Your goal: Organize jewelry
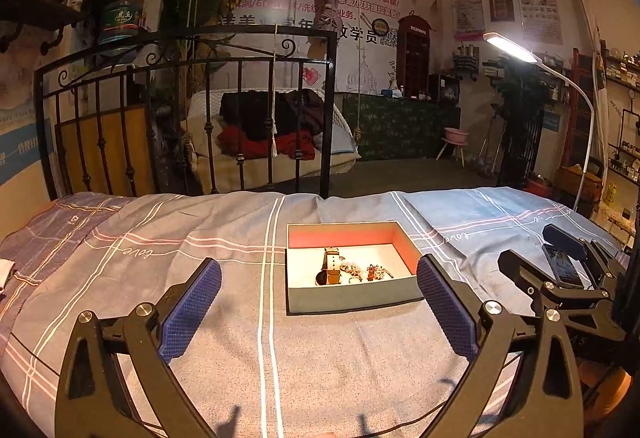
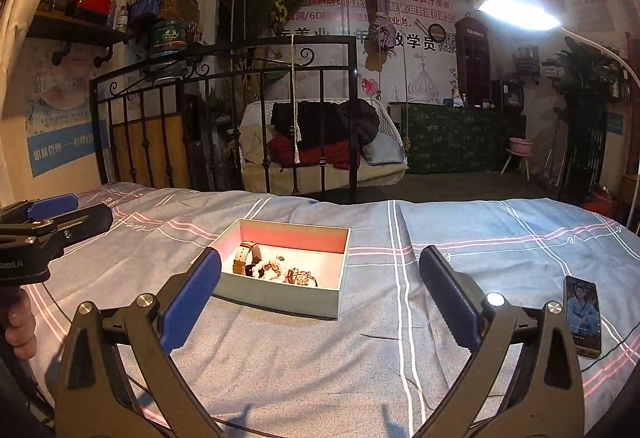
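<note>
An open grey box (image 1: pixel 348 300) with a pink inner wall sits on the bed; it also shows in the right wrist view (image 2: pixel 280 296). Inside lie a brown-strapped watch (image 1: pixel 331 265), a pearl bracelet (image 2: pixel 262 266) and a small heap of gold jewelry (image 2: pixel 298 276). My left gripper (image 1: pixel 319 280) is open and empty, just short of the box. My right gripper (image 2: pixel 320 272) is open and empty, with the box ahead and to the left between its fingers. The right gripper also shows in the left wrist view (image 1: pixel 560 258).
The bed sheet (image 2: pixel 360 338) is grey-blue with pink and white stripes. A phone (image 2: pixel 582 316) with its screen lit lies on the sheet at the right. A black iron bed frame (image 1: pixel 200 110) stands behind. A lit floor lamp (image 2: pixel 516 12) stands at the right.
</note>
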{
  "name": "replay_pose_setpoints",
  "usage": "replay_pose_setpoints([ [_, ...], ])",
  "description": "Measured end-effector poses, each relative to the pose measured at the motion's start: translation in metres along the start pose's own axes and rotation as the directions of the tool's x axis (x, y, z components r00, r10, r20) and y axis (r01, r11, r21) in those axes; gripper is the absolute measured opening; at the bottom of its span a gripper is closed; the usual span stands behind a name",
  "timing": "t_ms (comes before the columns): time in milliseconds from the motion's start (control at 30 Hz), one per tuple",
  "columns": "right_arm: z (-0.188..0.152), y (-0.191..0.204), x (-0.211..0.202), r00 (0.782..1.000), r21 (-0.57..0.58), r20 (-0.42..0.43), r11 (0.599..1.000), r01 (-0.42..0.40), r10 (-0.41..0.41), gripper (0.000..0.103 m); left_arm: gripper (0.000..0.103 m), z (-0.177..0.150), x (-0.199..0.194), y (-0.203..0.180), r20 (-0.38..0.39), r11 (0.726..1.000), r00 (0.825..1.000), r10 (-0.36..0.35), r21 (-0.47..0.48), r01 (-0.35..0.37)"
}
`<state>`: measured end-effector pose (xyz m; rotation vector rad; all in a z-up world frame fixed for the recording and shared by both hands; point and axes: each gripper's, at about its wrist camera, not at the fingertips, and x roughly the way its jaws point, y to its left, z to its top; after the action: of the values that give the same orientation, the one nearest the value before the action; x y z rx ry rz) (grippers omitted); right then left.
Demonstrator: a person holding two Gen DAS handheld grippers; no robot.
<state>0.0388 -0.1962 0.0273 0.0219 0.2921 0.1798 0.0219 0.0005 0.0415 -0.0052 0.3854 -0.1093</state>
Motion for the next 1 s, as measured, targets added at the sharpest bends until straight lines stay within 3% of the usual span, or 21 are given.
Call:
replay_pose_setpoints([
  [1000, -0.002, -0.006, 0.006, 1.000, 0.011, -0.009, 1.000, -0.001, 0.001, 0.098, 0.096, -0.005, 0.012, -0.001, -0.030, 1.000, 0.999, -0.016, 0.005, 0.016],
])
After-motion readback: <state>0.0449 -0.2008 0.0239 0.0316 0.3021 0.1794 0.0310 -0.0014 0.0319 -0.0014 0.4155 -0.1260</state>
